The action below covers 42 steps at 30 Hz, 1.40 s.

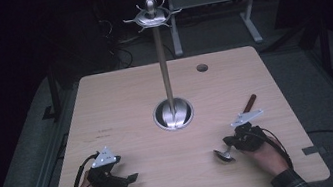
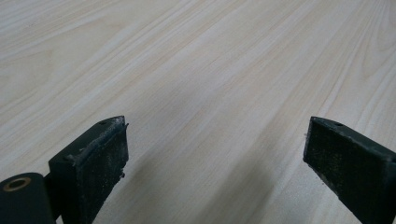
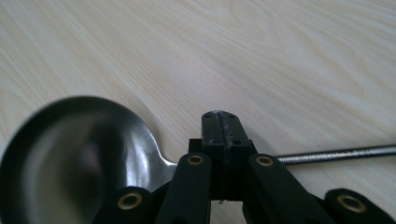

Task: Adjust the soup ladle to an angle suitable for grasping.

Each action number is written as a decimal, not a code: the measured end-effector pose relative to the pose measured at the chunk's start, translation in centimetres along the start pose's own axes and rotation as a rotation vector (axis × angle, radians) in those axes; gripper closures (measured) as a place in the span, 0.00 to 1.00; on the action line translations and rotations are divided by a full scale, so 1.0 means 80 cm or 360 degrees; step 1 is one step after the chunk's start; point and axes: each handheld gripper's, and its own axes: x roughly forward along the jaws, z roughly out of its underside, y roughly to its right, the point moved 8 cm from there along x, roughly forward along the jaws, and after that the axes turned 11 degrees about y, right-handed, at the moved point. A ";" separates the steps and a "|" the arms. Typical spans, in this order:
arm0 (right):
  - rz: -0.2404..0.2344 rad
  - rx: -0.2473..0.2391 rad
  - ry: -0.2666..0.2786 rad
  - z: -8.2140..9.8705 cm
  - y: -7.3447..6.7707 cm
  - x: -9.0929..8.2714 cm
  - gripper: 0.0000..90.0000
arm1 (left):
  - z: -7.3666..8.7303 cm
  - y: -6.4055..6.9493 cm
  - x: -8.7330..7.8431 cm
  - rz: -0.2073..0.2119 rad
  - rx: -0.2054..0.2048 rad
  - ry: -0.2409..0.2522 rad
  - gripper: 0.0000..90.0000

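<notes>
1. While the left gripper [image 1: 132,178] rests at the near left of the table [image 1: 120,101], its jaws stand wide apart over bare wood.
2. At the near right, the right gripper [image 3: 223,122] is clamped on the ladle [image 3: 70,158] at the neck of its handle.
3. Its bowl lies just left of the closed jaws, touching the tabletop, and the handle runs off to their right.
4. Mid-table, the metal stand [image 1: 165,73] is well apart from both grippers.

High view: above the near edge, facing forward and down over the whole table [image 1: 119,96]. Gripper views: riding low, close to the wood, looking along own jaws. Shared ground: tabletop just ahead of each tool.
</notes>
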 end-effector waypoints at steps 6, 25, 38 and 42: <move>-0.0005 0.0019 -0.0004 0.002 0.001 -0.003 1.00 | 0.000 0.000 -0.001 0.0001 -0.0010 0.0000 0.07; 0.0009 0.0055 -0.0032 0.017 0.011 -0.025 1.00 | 0.000 0.000 -0.001 0.0002 -0.0009 -0.0005 0.07; 0.0039 0.0097 0.0022 0.020 0.021 -0.046 1.00 | 0.000 -0.001 -0.002 0.0006 -0.0004 -0.0011 0.07; 0.0130 0.0128 0.0100 0.008 0.044 -0.055 1.00 | -0.001 0.000 -0.001 0.0007 -0.0010 0.0000 0.07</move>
